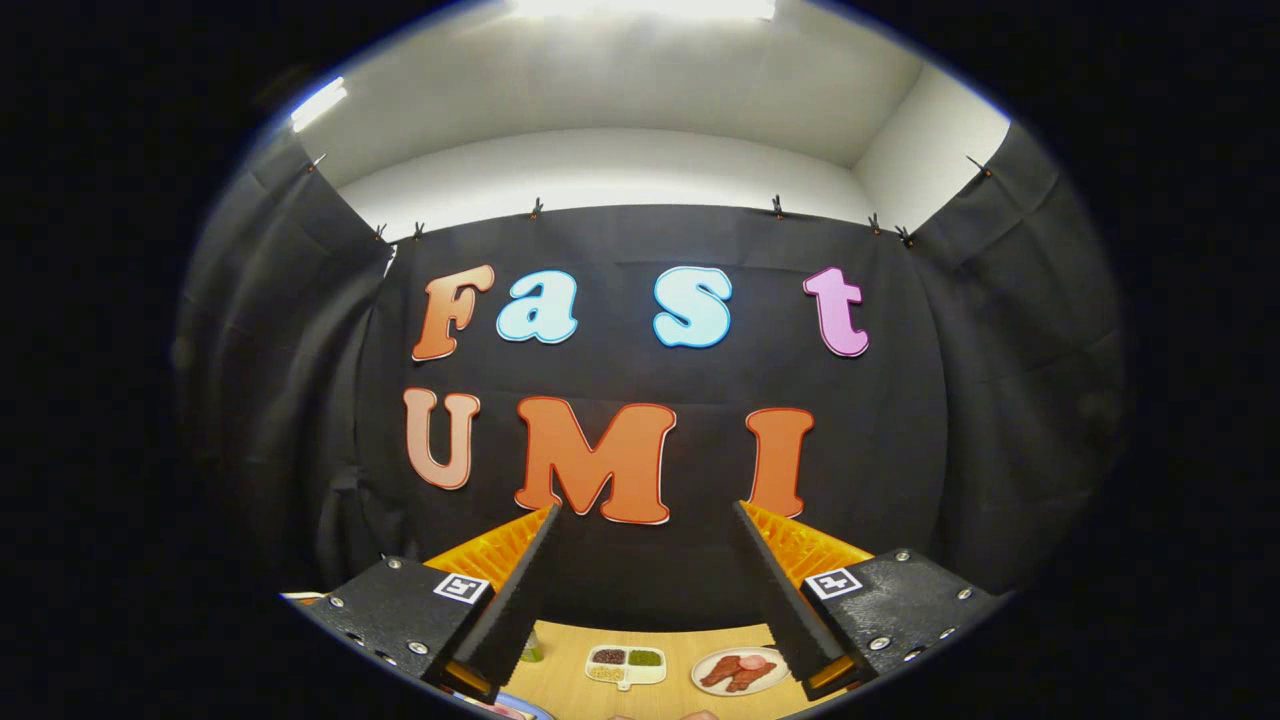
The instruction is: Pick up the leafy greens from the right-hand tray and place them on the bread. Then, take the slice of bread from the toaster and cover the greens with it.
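My tool [645, 510] was wide open, holding nothing, raised toward the wall. Below its fingers, on the light wooden surface [560, 670], sat a white divided tray [626, 666] and a round plate of red meat [739, 670]. I couldn't spot greens clearly.

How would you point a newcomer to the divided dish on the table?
Start at the wooden table below the black cloth wall. Between the open, empty fingers of the gripper sit two dishes. The divided dish is the white one with compartments, left of the round plate of reddish slices.

Bright ceiling light [640, 8] glares overhead; strong fisheye bending at edges; focus sharp.
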Demonstrator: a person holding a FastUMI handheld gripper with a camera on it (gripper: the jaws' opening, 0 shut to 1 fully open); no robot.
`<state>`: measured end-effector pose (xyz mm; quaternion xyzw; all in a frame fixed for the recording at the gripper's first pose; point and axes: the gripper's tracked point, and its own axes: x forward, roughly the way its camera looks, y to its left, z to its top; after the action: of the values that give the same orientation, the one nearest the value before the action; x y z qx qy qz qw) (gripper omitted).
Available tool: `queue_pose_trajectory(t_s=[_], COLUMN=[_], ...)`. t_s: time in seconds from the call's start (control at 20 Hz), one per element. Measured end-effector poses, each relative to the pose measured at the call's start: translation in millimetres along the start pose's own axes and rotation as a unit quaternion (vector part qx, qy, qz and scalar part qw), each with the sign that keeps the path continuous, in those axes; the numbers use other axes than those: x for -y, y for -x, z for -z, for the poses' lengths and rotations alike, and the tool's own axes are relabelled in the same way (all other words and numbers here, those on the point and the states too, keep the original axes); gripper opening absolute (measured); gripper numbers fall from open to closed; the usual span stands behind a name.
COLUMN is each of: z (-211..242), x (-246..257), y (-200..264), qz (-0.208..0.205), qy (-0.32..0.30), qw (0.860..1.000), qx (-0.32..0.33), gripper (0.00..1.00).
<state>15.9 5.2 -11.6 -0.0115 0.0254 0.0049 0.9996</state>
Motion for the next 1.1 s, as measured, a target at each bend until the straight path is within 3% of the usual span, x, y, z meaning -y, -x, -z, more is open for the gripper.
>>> queue_pose_trajectory(t_s=[0.55,0.9,1.1], z=[54.9,140.8,190.1], x=[6.8,-3.1,-1.1], y=[7.6,18.1,29.0], qz=[-0.005,-0.023,-0.019], qy=[-0.014,-0.051,-0.059], qw=[0.997,0.975,0.955], qx=[-0.078,-0.215,-0.29], gripper=[0.99,0.99,0.99])
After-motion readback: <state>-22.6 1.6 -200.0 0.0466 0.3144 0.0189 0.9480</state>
